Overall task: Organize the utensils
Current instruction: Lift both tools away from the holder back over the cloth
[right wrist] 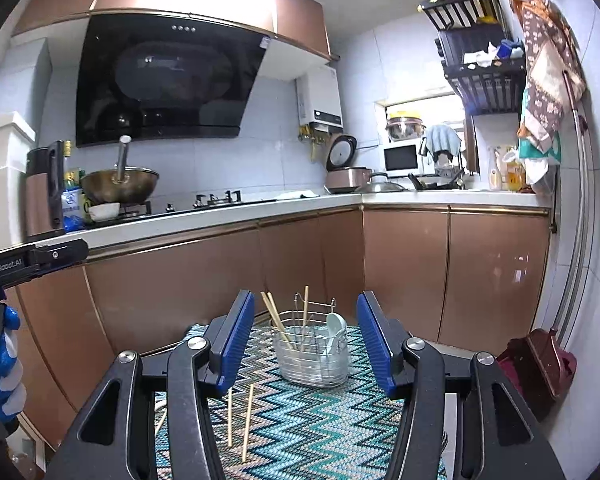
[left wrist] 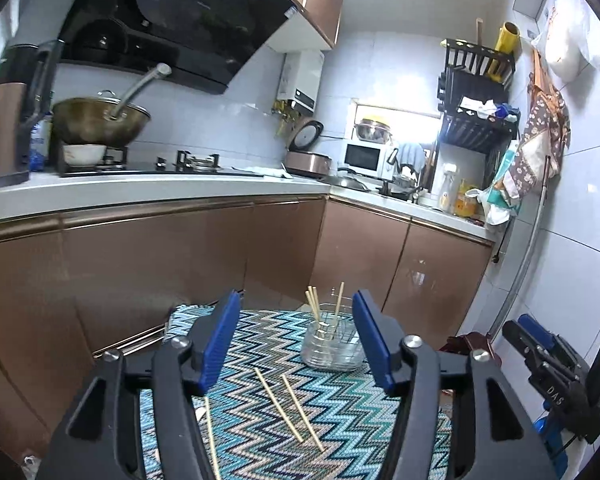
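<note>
A wire utensil holder (right wrist: 314,354) in a clear tub stands at the far end of the zigzag-woven table (right wrist: 320,420), with thin wooden chopsticks (right wrist: 274,318) and a pale spoon (right wrist: 335,326) upright inside. Two loose chopsticks (left wrist: 290,414) lie flat nearer. Left tool (left wrist: 296,344) and right tool (right wrist: 306,344) hang spread, both empty, with copper cabinets (right wrist: 452,272) behind.
</note>
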A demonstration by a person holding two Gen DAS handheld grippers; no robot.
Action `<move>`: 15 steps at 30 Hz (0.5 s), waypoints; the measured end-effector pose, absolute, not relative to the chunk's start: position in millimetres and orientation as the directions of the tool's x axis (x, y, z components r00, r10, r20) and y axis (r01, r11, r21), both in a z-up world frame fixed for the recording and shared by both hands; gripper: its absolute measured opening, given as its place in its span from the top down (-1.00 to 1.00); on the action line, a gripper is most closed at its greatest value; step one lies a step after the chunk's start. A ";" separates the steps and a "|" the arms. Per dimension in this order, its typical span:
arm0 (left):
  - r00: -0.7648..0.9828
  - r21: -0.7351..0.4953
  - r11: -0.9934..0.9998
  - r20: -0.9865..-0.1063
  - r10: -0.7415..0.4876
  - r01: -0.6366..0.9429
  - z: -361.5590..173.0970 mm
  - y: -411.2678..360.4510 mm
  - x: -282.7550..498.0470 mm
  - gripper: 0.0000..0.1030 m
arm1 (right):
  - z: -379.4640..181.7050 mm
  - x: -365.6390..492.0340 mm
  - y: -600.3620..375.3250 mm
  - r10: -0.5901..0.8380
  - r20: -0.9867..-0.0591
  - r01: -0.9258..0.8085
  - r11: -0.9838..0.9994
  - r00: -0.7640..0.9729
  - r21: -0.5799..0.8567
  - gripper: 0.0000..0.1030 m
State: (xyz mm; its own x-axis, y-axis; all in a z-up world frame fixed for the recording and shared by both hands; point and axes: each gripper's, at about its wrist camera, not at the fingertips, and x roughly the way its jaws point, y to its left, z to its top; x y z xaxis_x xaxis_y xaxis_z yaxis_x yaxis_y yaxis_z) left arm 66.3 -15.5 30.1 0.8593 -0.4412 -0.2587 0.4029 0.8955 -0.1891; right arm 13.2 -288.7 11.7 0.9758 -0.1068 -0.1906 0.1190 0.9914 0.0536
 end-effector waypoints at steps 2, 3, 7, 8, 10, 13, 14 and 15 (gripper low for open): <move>0.866 -0.188 0.900 -0.255 -0.430 0.392 30.0 -8.4 56.8 -0.14 | 13.2 3.6 -283.3 -0.104 -0.181 0.115 0.992 0.978 0.051 -0.23; 0.868 -0.188 0.902 -0.253 -0.426 0.388 29.3 -5.5 53.1 -0.15 | 13.7 -0.6 -280.8 -0.103 -0.176 0.114 0.992 0.979 0.050 -0.26; 0.886 -0.190 0.915 -0.242 -0.395 0.356 26.4 13.4 35.9 -0.33 | 16.3 -12.8 -271.6 -0.106 -0.158 0.114 0.993 0.982 0.043 -0.63; 0.891 -0.192 0.918 -0.238 -0.387 0.347 26.4 16.8 32.8 -0.34 | 17.4 -15.9 -268.7 -0.111 -0.152 0.118 0.992 0.982 0.035 -0.71; 0.903 -0.200 0.924 -0.226 -0.366 0.325 26.9 27.8 25.2 -0.36 | 20.3 -22.0 -263.3 -0.122 -0.133 0.125 0.992 0.984 0.021 -0.94; 0.915 -0.214 0.930 -0.213 -0.342 0.298 28.4 40.1 18.2 -0.38 | 24.5 -30.9 -258.6 -0.128 -0.108 0.130 0.991 0.986 0.016 -1.00; 0.919 -0.217 0.933 -0.209 -0.333 0.289 28.8 43.5 15.3 -0.38 | 25.8 -33.0 -258.3 -0.128 -0.104 0.130 0.991 0.986 0.017 -1.00; 0.925 -0.220 0.935 -0.204 -0.322 0.277 29.2 48.6 12.4 -0.38 | 27.2 -34.6 -257.6 -0.127 -0.102 0.129 0.991 0.987 0.018 -1.00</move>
